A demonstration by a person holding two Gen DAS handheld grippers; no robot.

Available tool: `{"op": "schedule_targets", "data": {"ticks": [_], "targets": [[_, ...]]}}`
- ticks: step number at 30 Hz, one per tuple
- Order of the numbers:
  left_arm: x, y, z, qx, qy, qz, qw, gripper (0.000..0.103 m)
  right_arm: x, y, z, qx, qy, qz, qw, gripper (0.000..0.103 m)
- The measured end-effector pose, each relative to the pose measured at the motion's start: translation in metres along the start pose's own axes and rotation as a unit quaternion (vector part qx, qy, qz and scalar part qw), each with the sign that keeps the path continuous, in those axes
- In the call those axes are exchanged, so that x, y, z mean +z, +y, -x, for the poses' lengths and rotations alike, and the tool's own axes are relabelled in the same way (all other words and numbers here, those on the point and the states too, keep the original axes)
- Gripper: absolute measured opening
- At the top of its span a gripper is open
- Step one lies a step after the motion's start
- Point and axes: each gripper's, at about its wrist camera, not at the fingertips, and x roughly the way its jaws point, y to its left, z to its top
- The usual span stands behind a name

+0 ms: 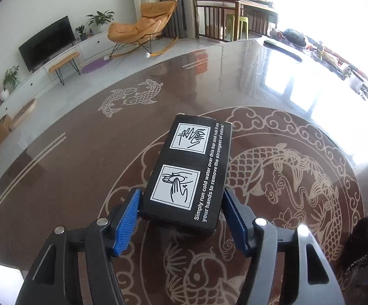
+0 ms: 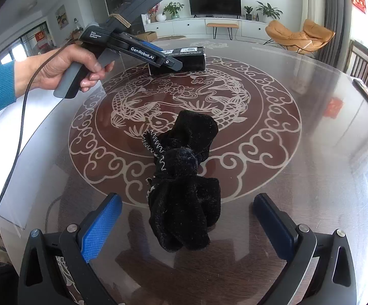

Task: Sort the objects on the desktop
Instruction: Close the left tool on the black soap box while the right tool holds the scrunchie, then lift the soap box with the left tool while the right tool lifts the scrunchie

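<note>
The worktop [image 1: 82,178] is glossy brown, patterned with cream line-drawn koi, clouds and ringed borders. The box [image 1: 189,172] at frame centre is black with white instruction panels and white lettering. The pouch [image 2: 184,185] is black velvet with pale zigzag stitching. Both hand-held grippers carry blue ribbed pads [image 2: 100,226] on black frames. At upper right, a chair [image 2: 298,35] is mustard orange.
</note>
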Motion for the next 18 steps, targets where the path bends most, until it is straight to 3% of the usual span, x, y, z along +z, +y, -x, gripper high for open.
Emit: {"op": "schedule_targets", "data": {"ticks": [4, 9, 13, 14, 16, 18], "targets": [[-0.042, -0.003, 0.024, 0.035, -0.015, 0.082, 0.9959, 0.060, 0.000, 0.002, -0.002, -0.005, 0.002, 0.004, 1.000, 0.103], [-0.125, -0.024, 0.079, 0.059, -0.026, 0.189, 0.9799, 0.060, 0.001, 0.006, -0.004, -0.017, 0.007, 0.013, 1.000, 0.103], [-0.187, -0.051, 0.118, 0.061, -0.035, 0.236, 0.9691, 0.063, 0.000, 0.008, -0.005, -0.027, 0.011, 0.019, 0.999, 0.103], [-0.195, -0.053, 0.123, 0.057, -0.036, 0.246, 0.9668, 0.066, 0.000, 0.009, -0.006, -0.029, 0.012, 0.021, 0.999, 0.103], [-0.208, -0.054, 0.127, 0.055, -0.040, 0.256, 0.9643, 0.089, 0.000, 0.010, -0.007, -0.033, 0.013, 0.024, 0.999, 0.103], [-0.210, -0.055, 0.127, 0.065, -0.043, 0.252, 0.9645, 0.092, -0.001, 0.010, -0.007, -0.034, 0.014, 0.025, 0.999, 0.103]]}}
